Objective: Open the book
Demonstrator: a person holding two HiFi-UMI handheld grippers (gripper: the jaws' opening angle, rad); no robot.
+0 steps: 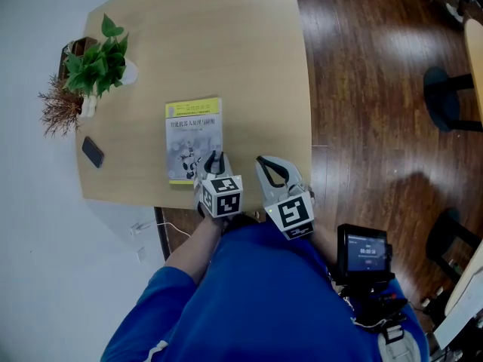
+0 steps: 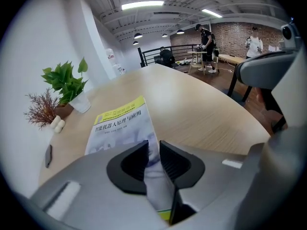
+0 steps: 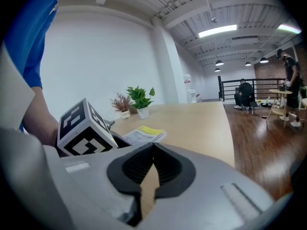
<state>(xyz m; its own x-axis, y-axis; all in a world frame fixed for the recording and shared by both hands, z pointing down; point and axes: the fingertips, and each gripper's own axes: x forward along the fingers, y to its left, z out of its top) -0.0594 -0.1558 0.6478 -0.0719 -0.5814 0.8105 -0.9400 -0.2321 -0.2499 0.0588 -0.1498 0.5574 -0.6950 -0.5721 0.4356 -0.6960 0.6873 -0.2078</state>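
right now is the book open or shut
Shut. The book lies flat on the table, front cover up, no pages showing; the left tongs are over its near right corner.

Evenly lit from long white ceiling tube lamps (image 2: 142, 5). Soft glare on dark glossy wooden floor (image 1: 392, 44). Fisheye bending, black corners in gripper views.

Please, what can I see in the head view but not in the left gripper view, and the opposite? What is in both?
Only the head view: the two marker cubes, the blue sleeve and a small screen. Only the left gripper view: ceiling lamps and people standing far behind. Both: the closed book, the green plant, the dark phone and the table.
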